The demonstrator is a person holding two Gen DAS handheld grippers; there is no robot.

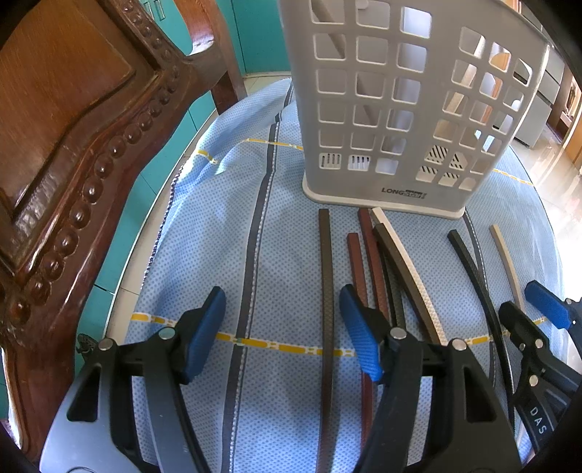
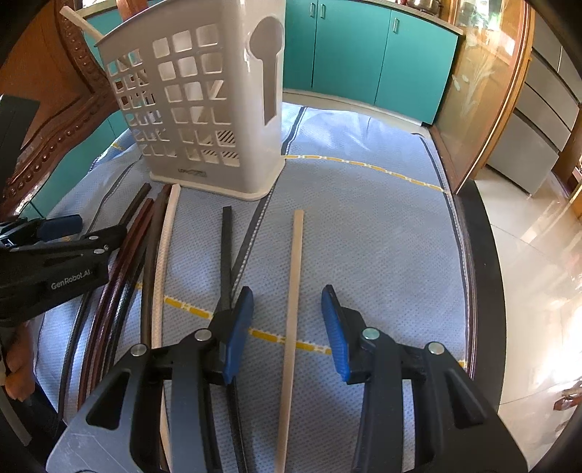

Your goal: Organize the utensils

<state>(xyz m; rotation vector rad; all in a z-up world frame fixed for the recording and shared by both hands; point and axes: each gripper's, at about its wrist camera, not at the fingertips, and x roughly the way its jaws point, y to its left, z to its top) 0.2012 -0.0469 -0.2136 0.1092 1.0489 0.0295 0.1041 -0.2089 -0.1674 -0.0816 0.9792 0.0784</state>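
Several chopsticks, among them a dark brown one [image 1: 326, 291] and a beige one [image 2: 294, 291], lay lengthwise on the blue cloth [image 1: 218, 218] over the table, their near ends cut off behind both tools. The grey perforated holder [image 1: 400, 109] marked "LONG…", the rest hard to read, stood upright just beyond their tips, one pale stick [image 2: 78, 23] poking from its top. The left gripper [image 1: 282, 327] and right gripper [image 2: 287, 327], lettered "GenRobot.AI" and "DAS", held their fingers apart, empty, straddling those two chopsticks.
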